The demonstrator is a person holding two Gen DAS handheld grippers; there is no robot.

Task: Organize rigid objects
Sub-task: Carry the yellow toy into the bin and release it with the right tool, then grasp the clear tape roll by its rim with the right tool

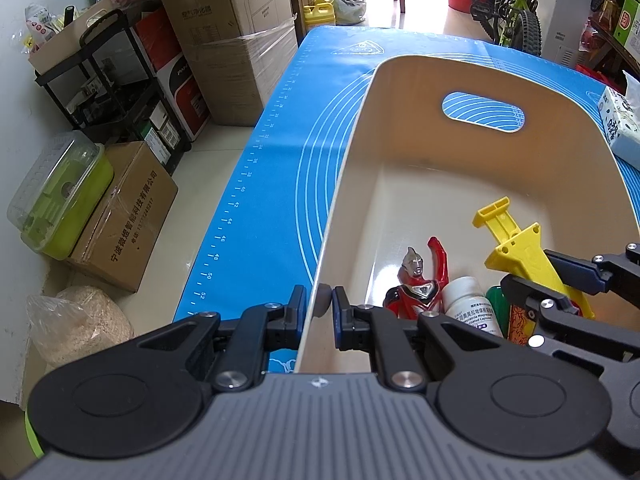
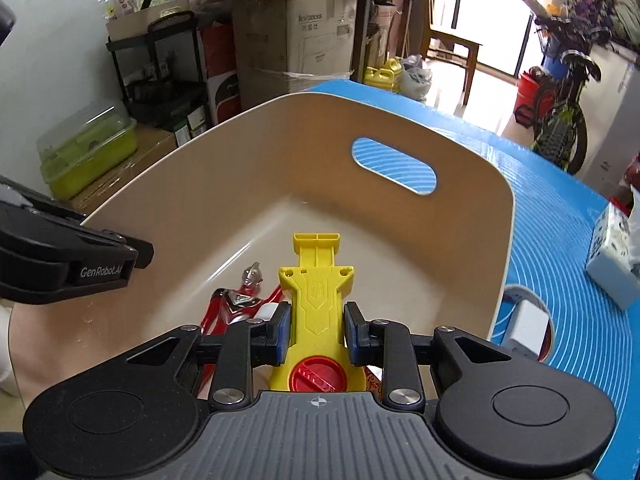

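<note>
Cardboard boxes [image 1: 240, 40] stacked by white wall w/ black shelf rack [image 1: 112, 80], bike [image 1: 516, 4] nr bright window.

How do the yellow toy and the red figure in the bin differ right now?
The yellow toy sits between the right gripper fingers; the red figure lies free beside it. The yellow toy is a flat, angular launcher shape with a red disc; the red figure is a humanoid with a silver head and one raised arm. The toy looks longer. Both are inside the cream bin.

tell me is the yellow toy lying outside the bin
No, the yellow toy sits inside the bin, between the right gripper jaws.
</note>
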